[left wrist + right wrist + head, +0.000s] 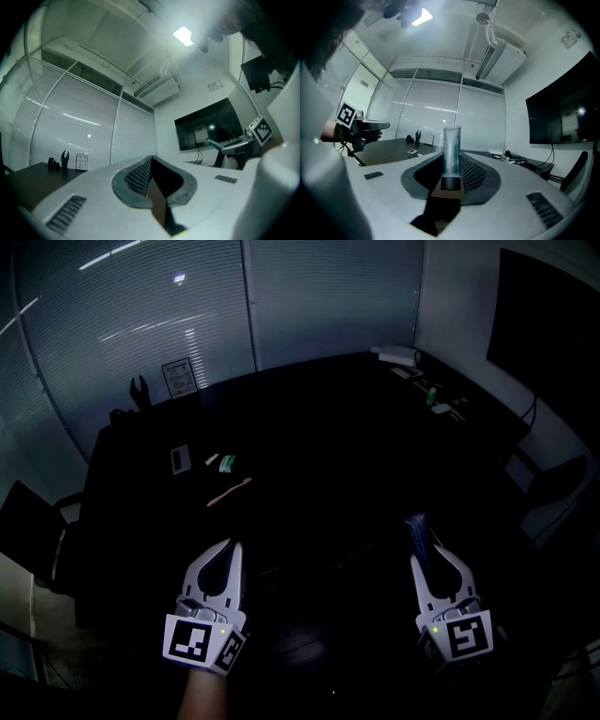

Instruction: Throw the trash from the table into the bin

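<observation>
Nearest, at seven o'clock, the white plastic left gripper (232, 549) is closed and empty. At five o'clock the white right gripper (429, 554) clamps a translucent cylindrical dark-capped tube (418, 531). Ahead at eleven o'clock, a slim pinkish stick (230, 491) and a small green packet (226, 463) lie on the smooth dark table (328, 427). Pale slatted blinds (141, 306) stand behind.

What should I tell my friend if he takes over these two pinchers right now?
Left gripper: jaws together, nothing in them.
Right gripper: shut on a tube with a dark cap, standing upright between the pads.
On the table: a pinkish stick, a green packet, a small white piece and a flat card-like thing.
Done: the tube is off the table.
Left: drop it in the bin, which no view shows, then fetch the rest.
</observation>
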